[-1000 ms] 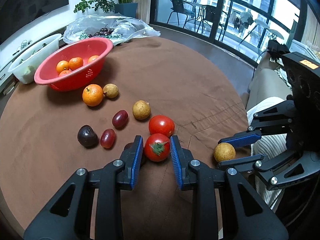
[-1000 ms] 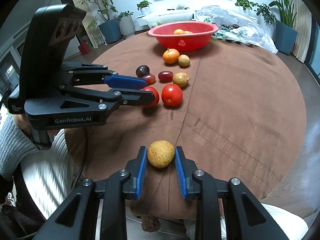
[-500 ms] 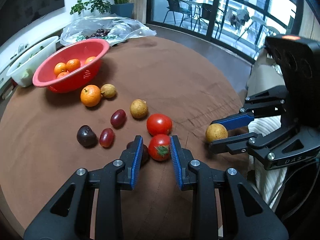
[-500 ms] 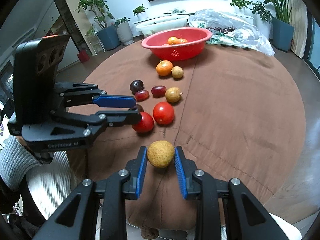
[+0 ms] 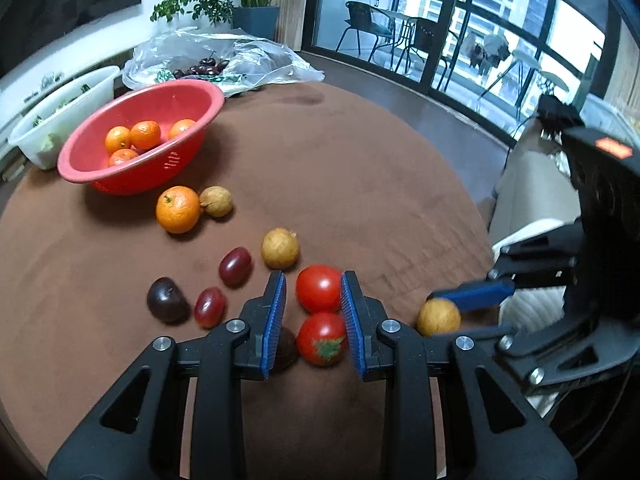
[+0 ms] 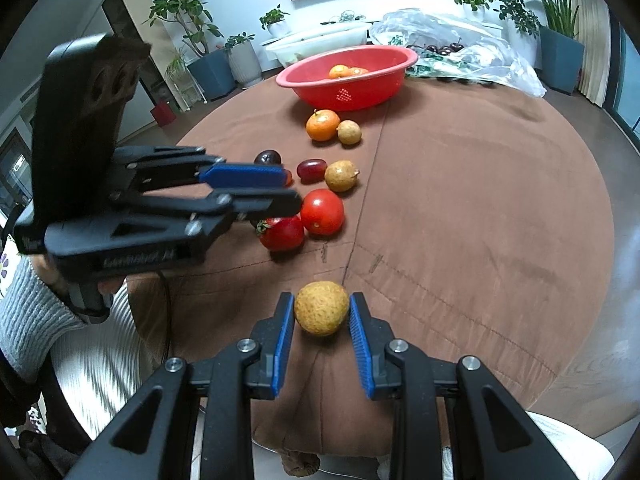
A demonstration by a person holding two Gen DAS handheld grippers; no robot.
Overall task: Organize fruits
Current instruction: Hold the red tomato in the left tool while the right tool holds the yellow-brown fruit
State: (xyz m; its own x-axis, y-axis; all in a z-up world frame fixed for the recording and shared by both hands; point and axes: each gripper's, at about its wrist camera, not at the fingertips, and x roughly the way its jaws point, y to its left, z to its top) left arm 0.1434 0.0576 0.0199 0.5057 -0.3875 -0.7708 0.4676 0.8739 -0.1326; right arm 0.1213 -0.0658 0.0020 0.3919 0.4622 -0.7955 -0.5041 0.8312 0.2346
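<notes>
Red plastic basket with oranges is seen far left on the brown-clothed surface; one orange and a small tan fruit lie just before it. Dark plum and red grapes are scattered nearer. The left tongs are spread around two touching tomatoes, neither visibly gripped. To the right, near the surface's edge, a yellow-brown fruit is pinched between the blue pads of the right tongs.
</notes>
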